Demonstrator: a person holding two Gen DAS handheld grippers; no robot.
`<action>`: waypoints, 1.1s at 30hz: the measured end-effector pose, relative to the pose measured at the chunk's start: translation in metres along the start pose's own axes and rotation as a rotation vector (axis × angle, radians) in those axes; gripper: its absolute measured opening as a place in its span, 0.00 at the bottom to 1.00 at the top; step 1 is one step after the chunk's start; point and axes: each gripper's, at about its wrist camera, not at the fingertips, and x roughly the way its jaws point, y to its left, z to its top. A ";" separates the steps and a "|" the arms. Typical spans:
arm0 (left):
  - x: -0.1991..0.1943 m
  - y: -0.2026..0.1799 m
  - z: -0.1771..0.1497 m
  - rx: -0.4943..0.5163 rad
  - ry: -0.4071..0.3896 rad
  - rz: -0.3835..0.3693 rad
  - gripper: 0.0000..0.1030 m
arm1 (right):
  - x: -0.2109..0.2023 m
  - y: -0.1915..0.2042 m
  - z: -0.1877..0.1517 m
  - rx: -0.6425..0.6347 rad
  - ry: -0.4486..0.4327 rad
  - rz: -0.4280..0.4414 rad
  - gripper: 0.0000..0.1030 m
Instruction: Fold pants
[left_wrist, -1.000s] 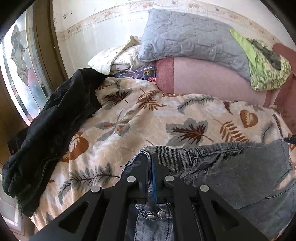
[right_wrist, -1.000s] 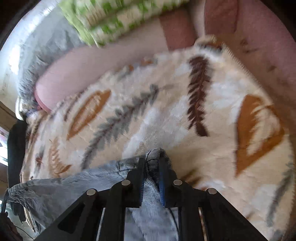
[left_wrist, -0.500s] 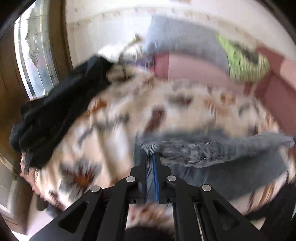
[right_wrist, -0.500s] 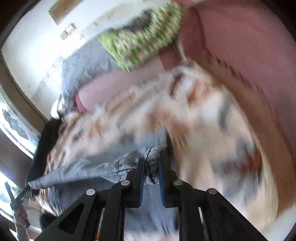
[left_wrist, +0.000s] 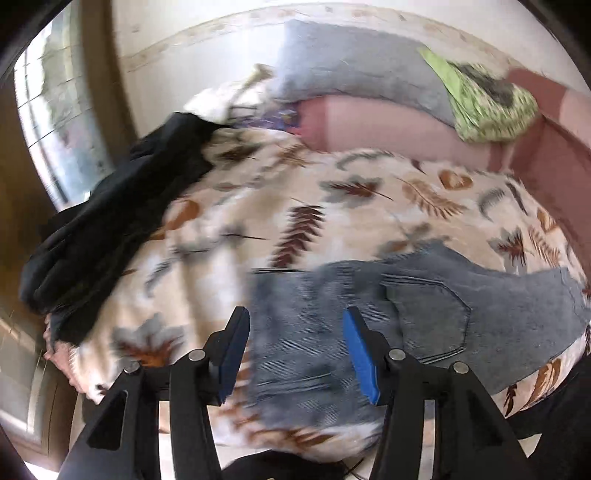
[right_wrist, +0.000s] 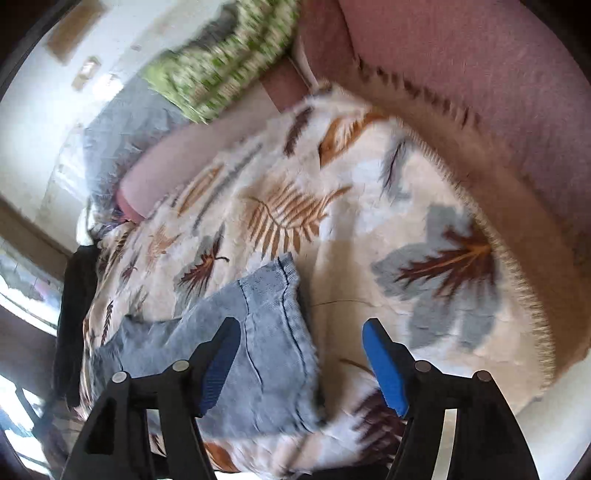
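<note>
We see the faded blue-grey denim pants (left_wrist: 388, 314) lying flat on the cream fleece blanket with brown and grey leaf prints (left_wrist: 258, 206) that covers the bed; in the left wrist view they spread from the centre toward 3 o'clock, a back pocket showing. Our left gripper (left_wrist: 293, 350) hangs over the pants with its jaws opening, the blue pads clear of the denim, gripping nothing. Our right gripper (right_wrist: 301, 360) also has its jaws opening and holds nothing; in its view a stitched end of the pants (right_wrist: 258, 332) lies under the pad at 9 o'clock and between the jaws, released. A crumpled black garment (left_wrist: 110, 221) sits on the blanket's edge at 9 o'clock in the left view. At 12 o'clock a quilted grey pillow (left_wrist: 354, 74) rests on a pink bolster (left_wrist: 388, 129), with a green patterned cloth (left_wrist: 487, 107) at 2 o'clock.
</note>
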 end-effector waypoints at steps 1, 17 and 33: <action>0.012 -0.009 -0.002 0.019 0.025 0.004 0.52 | 0.011 0.004 -0.002 0.000 0.038 -0.007 0.70; 0.057 -0.004 -0.003 -0.077 0.066 0.066 0.67 | 0.000 -0.020 -0.086 0.392 0.117 0.264 0.70; 0.101 -0.040 -0.017 -0.031 0.124 0.013 0.68 | 0.035 -0.005 -0.074 0.432 0.002 0.112 0.19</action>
